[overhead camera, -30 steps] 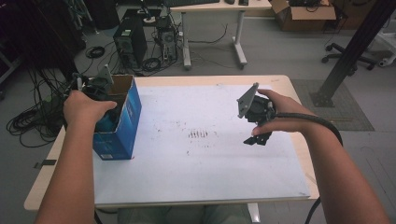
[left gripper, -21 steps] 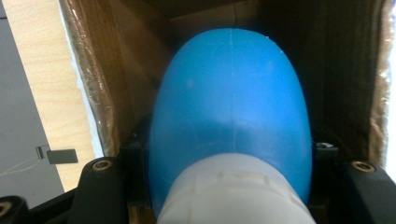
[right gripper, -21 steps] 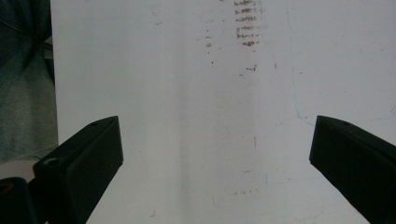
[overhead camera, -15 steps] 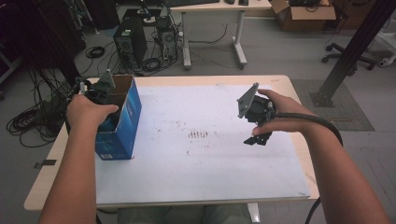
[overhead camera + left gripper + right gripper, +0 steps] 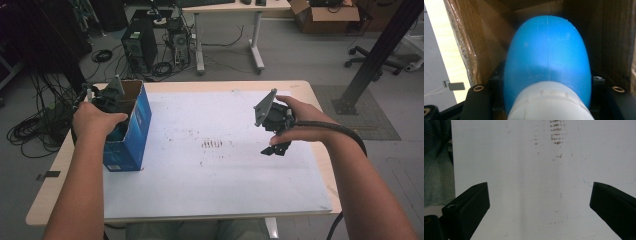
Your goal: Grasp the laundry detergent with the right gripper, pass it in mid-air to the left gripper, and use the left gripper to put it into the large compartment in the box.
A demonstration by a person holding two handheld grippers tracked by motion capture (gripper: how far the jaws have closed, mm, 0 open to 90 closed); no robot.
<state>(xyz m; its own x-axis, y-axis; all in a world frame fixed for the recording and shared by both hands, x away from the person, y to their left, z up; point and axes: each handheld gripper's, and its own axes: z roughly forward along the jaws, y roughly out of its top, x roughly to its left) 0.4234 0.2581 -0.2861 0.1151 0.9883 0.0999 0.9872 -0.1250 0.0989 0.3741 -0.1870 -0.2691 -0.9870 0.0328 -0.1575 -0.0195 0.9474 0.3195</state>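
The box stands at the table's left edge, with the bottle inside it.

A smooth, softly glossy blue plastic bottle with a white ribbed plastic cap sits inside a blue printed cardboard box, its inner walls raw, fibrous brown. The counter's white matt top looks scuffed.

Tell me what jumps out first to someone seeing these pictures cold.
The blue box at the table's left edge stands out, with the left gripper reaching down into its open top. In the left gripper view, a blue bottle with a white cap sits clamped between the jaws inside the brown cardboard walls. The right gripper hangs open and empty over the white, stain-marked tabletop.
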